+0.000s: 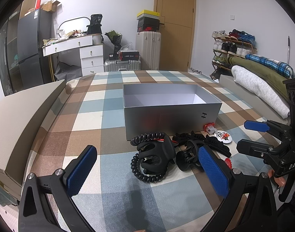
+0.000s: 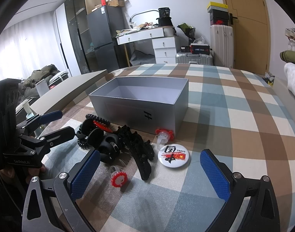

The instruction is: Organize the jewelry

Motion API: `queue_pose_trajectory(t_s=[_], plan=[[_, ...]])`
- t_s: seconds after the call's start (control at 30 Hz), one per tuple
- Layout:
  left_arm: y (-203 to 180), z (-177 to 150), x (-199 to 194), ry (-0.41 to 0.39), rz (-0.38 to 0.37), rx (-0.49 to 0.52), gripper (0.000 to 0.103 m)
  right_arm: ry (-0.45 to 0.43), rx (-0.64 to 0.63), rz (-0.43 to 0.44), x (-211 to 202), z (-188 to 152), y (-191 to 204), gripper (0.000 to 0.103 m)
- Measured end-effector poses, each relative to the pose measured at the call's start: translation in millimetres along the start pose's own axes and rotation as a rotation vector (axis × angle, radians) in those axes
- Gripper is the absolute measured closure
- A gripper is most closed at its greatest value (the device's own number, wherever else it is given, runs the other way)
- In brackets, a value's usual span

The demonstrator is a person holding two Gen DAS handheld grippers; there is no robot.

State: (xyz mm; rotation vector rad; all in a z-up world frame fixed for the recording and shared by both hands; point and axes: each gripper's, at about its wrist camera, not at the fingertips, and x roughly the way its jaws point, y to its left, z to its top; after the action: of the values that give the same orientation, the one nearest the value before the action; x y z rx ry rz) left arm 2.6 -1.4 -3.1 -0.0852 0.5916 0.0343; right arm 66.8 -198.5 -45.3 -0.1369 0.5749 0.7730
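2 grippers hovering over a jewelry pile on a checked bed.

Left gripper (image 1: 147, 170) fingers spread wide, holding nothing, framing a black claw clip (image 1: 157, 154) and coiled hair tie (image 1: 145, 172). Right gripper (image 2: 149, 168) likewise wide open and empty, above a red ring (image 2: 119, 179), black toothed clip (image 2: 137, 147) and round badge (image 2: 173, 156). Just beyond, near the pile's far side, an open silver box (image 2: 139, 112).

Badge (image 2: 173, 156): "CHINA"; right gripper (image 1: 251, 135): "DAS".
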Motion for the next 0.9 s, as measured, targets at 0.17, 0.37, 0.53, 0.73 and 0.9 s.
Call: queue_pose_trajectory(t_s=[0.17,0.37,0.53,0.73,0.9], plan=[[-0.3,0.0,0.2,0.0,0.0,0.001,0.001,0.0,0.001,0.001,-0.1,-0.1,-0.1,0.0],[-0.2,0.1,-0.1,0.001,0.001,0.001,0.001,0.002,0.006,-0.001,0.4,-1.1,0.1,0.0],[0.7,-6.7,4.8,0.003,0.004,0.006,0.001,0.013,0.005,-0.003,1.2,-3.5,2.3,0.0],[2.3,-5.4,4.0,0.013,-0.001,0.006,0.001,0.056,0.011,-0.038,6.0,-0.4,3.8,0.0],[3.6,-2.1,0.4,0.03,-0.028,-0.004,0.001,0.078,0.011,-0.022,4.5,2.0,7.7,0.0]])
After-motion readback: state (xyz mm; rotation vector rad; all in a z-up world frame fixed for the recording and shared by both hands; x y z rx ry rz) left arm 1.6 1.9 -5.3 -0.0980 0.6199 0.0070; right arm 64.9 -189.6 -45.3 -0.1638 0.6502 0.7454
